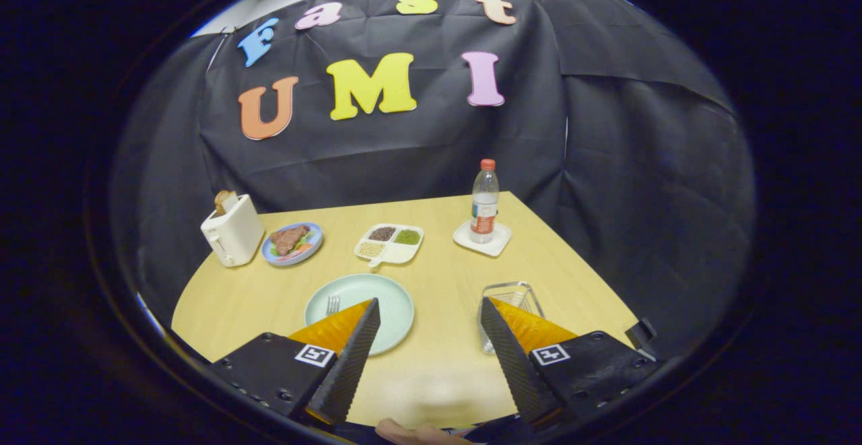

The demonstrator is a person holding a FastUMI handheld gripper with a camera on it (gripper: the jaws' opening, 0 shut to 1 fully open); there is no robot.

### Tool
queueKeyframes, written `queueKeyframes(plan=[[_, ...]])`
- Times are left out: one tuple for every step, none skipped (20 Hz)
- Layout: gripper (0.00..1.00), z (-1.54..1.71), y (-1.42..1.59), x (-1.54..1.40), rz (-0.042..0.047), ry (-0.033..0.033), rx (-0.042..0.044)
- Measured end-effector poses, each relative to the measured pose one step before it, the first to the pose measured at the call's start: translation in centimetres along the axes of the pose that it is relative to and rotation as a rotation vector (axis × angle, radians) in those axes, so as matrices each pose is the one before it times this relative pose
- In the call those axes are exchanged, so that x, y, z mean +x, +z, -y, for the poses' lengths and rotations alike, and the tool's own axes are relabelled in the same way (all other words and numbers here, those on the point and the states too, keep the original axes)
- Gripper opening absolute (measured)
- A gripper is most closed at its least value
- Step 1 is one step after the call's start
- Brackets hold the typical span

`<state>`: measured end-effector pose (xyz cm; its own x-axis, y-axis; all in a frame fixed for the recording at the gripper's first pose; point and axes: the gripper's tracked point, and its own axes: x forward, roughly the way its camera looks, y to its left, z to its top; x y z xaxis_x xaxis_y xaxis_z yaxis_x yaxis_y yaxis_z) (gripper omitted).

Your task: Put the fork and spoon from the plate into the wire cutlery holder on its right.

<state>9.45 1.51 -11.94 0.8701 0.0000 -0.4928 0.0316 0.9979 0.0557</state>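
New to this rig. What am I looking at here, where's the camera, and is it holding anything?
The camera rides on a handheld two-finger gripper, looking forward along its fingers. They stand wide open over a wooden table, holding nothing. Ahead of the left finger is a pale green plate with a fork; the spoon is hard to make out. By the right finger is the wire cutlery holder. Beyond: a toaster, food plate, divided dish, and bottle.

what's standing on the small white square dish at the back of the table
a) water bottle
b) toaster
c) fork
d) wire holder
a: the bottle with the red cap stands upright on the white dish, beyond the open gripper.
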Motion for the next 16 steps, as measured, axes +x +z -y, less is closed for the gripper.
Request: queueKeyframes(plan=[[0.91,-1.040,-0.386,0.478,-0.00760,0.00812,0.00126],[0.91,-0.995,-0.473,0.572,-0.00446,0.01194,0.00238],[0.92,-1.194,-0.311,0.528,-0.00513,0.01581,0.00112],[0.95,-0.960,-0.668,0.477,-0.00798,0.01050,0.00173],[0.98,-0.770,-0.459,0.702,-0.00923,-0.00250,-0.00143],[0.98,-0.801,-0.466,0.698,-0.01153,-0.00067,-0.00419],[0.96,-0.911,-0.429,0.675,-0.01424,0.00491,-0.00794],[0.97,-0.838,-0.631,0.718,-0.01773,0.00493,-0.00545],[0.97,-0.695,-0.574,0.744,-0.02231,0.00510,-0.00182],[0.97,-0.709,-0.575,0.769,-0.01974,0.00396,-0.00098],[0.96,-0.632,-0.415,0.878,-0.01651,0.00257,-0.00267],[0.96,-0.528,-0.439,0.788,-0.01312,-0.00210,-0.00539],[0.96,-0.448,-0.312,0.666,-0.01256,-0.00180,-0.00652],[0.97,-0.424,-0.291,0.597,-0.01206,0.00001,-0.00535],[0.97,-0.504,-0.207,0.673,-0.01097,0.00292,-0.00482],[0.97,-0.530,-0.345,0.689,-0.01339,0.00538,-0.00220]])
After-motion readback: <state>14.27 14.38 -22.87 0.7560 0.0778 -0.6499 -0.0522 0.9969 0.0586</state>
